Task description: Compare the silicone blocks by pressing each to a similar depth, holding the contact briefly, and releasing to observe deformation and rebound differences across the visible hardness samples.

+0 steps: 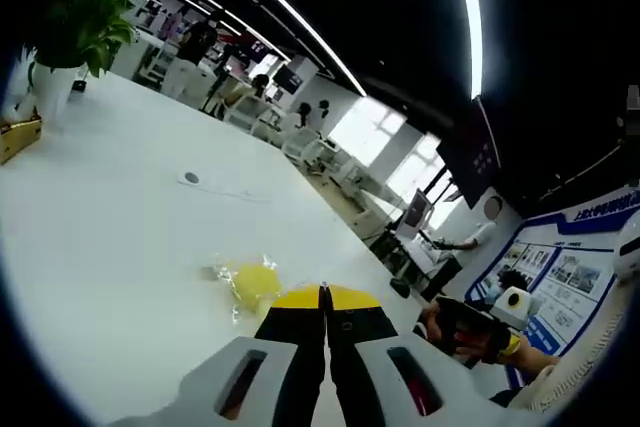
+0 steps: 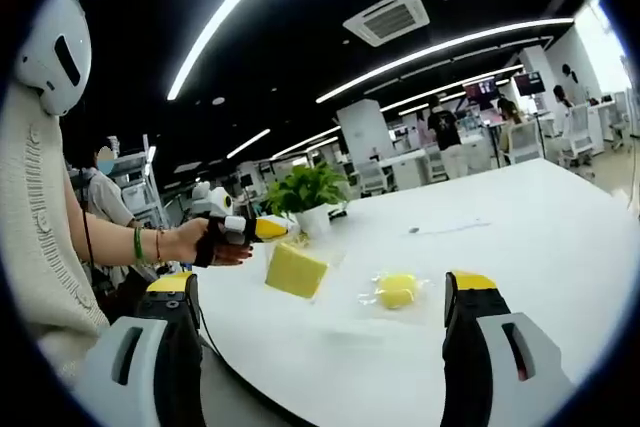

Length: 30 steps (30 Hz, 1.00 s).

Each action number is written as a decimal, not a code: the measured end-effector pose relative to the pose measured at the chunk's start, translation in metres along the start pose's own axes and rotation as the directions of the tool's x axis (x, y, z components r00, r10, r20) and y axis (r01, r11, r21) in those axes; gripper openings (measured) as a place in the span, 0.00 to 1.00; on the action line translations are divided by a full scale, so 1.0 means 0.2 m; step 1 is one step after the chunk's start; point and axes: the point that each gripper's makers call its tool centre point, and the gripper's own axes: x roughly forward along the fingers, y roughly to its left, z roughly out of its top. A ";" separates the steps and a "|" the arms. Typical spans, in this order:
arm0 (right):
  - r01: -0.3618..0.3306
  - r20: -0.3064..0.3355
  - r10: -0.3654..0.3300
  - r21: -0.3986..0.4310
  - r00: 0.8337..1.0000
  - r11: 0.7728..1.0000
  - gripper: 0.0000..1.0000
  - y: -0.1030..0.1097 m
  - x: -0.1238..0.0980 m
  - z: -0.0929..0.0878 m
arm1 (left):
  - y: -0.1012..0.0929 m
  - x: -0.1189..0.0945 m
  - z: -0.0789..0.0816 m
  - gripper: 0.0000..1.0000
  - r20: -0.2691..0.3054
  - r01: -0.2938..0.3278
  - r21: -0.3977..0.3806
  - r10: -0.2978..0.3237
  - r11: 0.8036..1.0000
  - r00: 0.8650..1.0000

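A yellow silicone block (image 2: 295, 269) rests tilted on the white table (image 2: 520, 227). To its right lies a rounder yellow sample in a clear bag (image 2: 397, 290), which also lies just left of my left gripper's tips as the bagged sample (image 1: 250, 282). My left gripper (image 1: 323, 292) is shut, its yellow tips pressed together with nothing visible between them. A person's hand holds that left gripper (image 2: 262, 229) in the air just above and left of the block. My right gripper (image 2: 322, 292) is wide open, well short of both samples.
A potted plant (image 2: 310, 192) stands behind the block, and the same plant (image 1: 80, 17) is at the table's far corner beside a wooden box (image 1: 20, 137). A person in a cream knit top (image 2: 40, 227) stands at the left. Office desks and people fill the background.
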 end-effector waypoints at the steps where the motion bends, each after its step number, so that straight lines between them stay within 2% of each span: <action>1: 0.011 0.013 -0.011 -0.004 1.000 1.000 0.95 -0.01 0.00 0.02 | 0.03 0.01 0.00 0.00 -0.004 -0.005 -0.001 0.005 1.000 1.000; 3: 0.015 0.045 -0.014 -0.007 0.999 1.000 0.95 -0.01 0.00 0.05 | 0.10 0.02 -0.02 0.00 -0.018 -0.031 0.000 0.031 1.000 0.999; 6: 0.026 0.042 -0.026 -0.004 0.999 1.000 0.95 -0.02 0.00 0.06 | 0.20 0.03 -0.04 0.00 -0.034 -0.056 -0.016 0.056 0.998 0.998; 11: 0.042 -0.038 -0.042 -0.015 0.998 0.999 0.93 -0.05 0.03 0.00 | 0.29 0.06 -0.05 0.00 -0.053 -0.056 -0.043 0.053 0.998 0.997; 13: 0.047 -0.046 -0.048 -0.015 0.998 0.999 0.93 -0.05 0.03 0.00 | 0.31 0.06 -0.02 0.00 -0.035 -0.036 -0.087 0.033 0.996 0.999; 19: 0.069 -0.069 -0.070 -0.013 0.995 0.998 0.92 -0.07 0.04 -0.02 | 0.43 0.07 0.07 0.00 0.004 -0.068 -0.071 0.069 0.995 0.998; 22: 0.072 -0.111 -0.071 0.003 0.991 0.997 0.91 -0.07 0.05 -0.06 | 0.49 0.08 0.09 0.00 0.008 -0.076 -0.078 0.076 0.994 0.997; 30: 0.087 -0.162 -0.083 0.013 0.983 0.996 0.91 -0.08 0.05 -0.12 | 0.74 0.10 0.13 0.00 0.032 -0.160 -0.113 0.165 0.981 0.986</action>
